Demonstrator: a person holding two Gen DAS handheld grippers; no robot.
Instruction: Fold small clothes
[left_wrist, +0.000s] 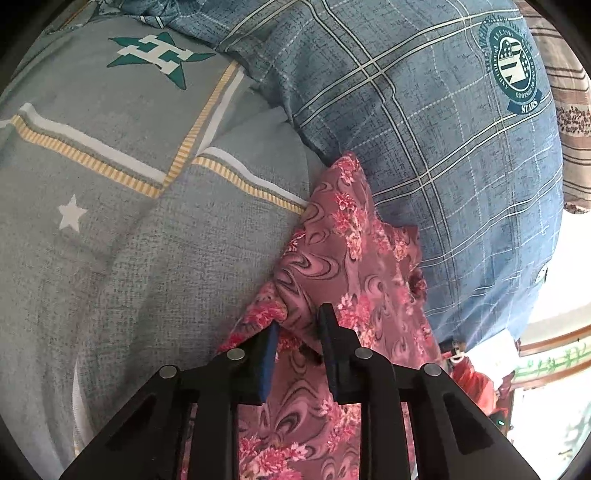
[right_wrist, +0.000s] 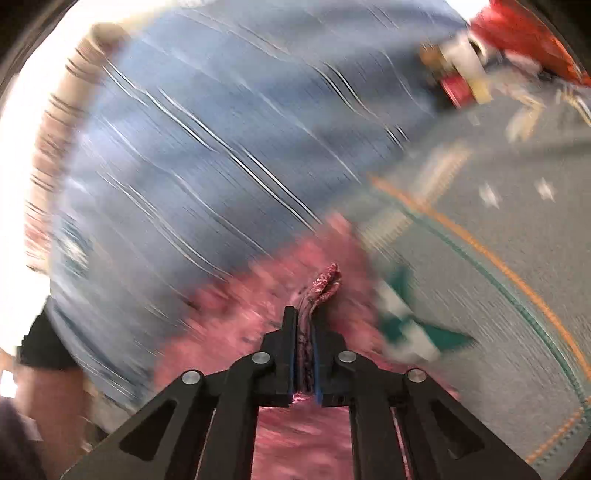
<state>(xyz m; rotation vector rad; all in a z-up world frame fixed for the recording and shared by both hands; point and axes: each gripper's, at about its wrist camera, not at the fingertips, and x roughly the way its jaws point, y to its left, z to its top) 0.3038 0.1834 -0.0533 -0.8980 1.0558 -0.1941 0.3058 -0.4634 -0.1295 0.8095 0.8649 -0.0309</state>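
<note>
A small pink floral garment lies on the grey bedsheet, against a blue plaid pillow. My left gripper is open, its two fingers straddling a raised fold of the garment without pinching it. In the right wrist view, which is motion-blurred, my right gripper is shut on a bunched edge of the same pink garment, which pokes out past the fingertips, with more of the cloth below.
The blue plaid pillow fills the far side in both views. A brown striped cloth lies behind it. Red items sit at the bed's edge to the right. The sheet has star prints and yellow stripes.
</note>
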